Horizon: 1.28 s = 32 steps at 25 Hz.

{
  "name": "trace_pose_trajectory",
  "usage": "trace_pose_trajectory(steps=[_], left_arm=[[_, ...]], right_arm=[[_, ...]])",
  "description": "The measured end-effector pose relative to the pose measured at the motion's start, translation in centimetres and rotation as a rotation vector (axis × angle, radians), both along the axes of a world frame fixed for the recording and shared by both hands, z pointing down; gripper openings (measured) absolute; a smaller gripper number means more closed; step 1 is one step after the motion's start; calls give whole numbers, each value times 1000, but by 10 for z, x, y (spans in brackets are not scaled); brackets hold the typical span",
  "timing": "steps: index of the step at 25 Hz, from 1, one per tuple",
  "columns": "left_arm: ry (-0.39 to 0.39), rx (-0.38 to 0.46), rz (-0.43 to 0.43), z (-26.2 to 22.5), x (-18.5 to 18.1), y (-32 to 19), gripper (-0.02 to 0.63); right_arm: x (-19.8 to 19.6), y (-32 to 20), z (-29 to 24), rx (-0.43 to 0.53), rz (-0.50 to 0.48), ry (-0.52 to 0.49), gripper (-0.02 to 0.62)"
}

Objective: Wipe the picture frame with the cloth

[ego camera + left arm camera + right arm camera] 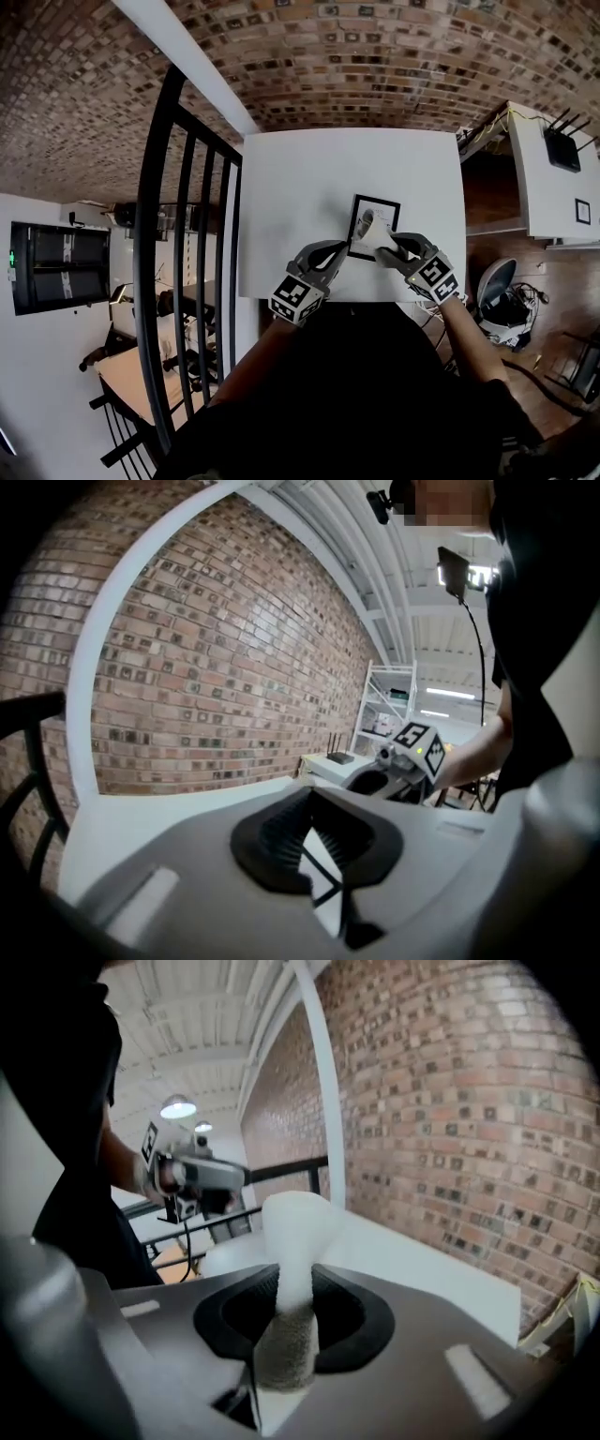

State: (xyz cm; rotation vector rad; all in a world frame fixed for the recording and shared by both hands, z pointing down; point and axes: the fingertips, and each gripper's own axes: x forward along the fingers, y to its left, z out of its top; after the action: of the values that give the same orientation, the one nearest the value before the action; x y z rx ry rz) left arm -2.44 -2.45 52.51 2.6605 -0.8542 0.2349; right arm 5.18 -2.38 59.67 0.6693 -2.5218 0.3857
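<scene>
Head view: a white bench is seen set against a brick wall, and the picture frame, black-edged with a pale mat, is laid flat on it towards the near edge. The left gripper is brought to the near left corner of the frame, and the right gripper is placed at the frame's near right side. A white cloth is held up from the right gripper's jaws, over the middle of the frame. A black railing is seen well to the left of the frame, beyond the bench edge.

In the left gripper view, the left gripper's ribbed jaws are drawn together at their tips, and the thin black corner of the picture frame is pinched between them. The right gripper is seen just beyond the frame, with the bench spread out to the left of it.

In the right gripper view, the right gripper's jaws are closed tightly on the cloth, which is bunched into a narrow waist at the jaws and flared into a rounded fold above them. The left gripper is seen beyond the cloth, to the left.
</scene>
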Motion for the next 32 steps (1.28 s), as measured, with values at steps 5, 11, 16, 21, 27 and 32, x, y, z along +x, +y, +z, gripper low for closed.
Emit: trace_pose_trajectory(steps=[5, 11, 16, 21, 27, 32], left_arm=[[62, 84, 23, -46, 10, -9, 0], [114, 139, 57, -77, 24, -11, 0], [133, 145, 70, -101, 31, -9, 0], [146, 186, 95, -115, 37, -8, 0], [144, 196, 104, -118, 38, -7, 0], [143, 198, 103, -119, 38, -7, 0]], right_arm=[[9, -14, -106, 213, 108, -241, 101], [22, -14, -169, 343, 179, -401, 101], [23, -5, -198, 411, 168, -464, 101], [23, -1, -209, 444, 156, -486, 101], [21, 2, -204, 407, 163, -473, 101], [19, 3, -201, 407, 166, -464, 101]])
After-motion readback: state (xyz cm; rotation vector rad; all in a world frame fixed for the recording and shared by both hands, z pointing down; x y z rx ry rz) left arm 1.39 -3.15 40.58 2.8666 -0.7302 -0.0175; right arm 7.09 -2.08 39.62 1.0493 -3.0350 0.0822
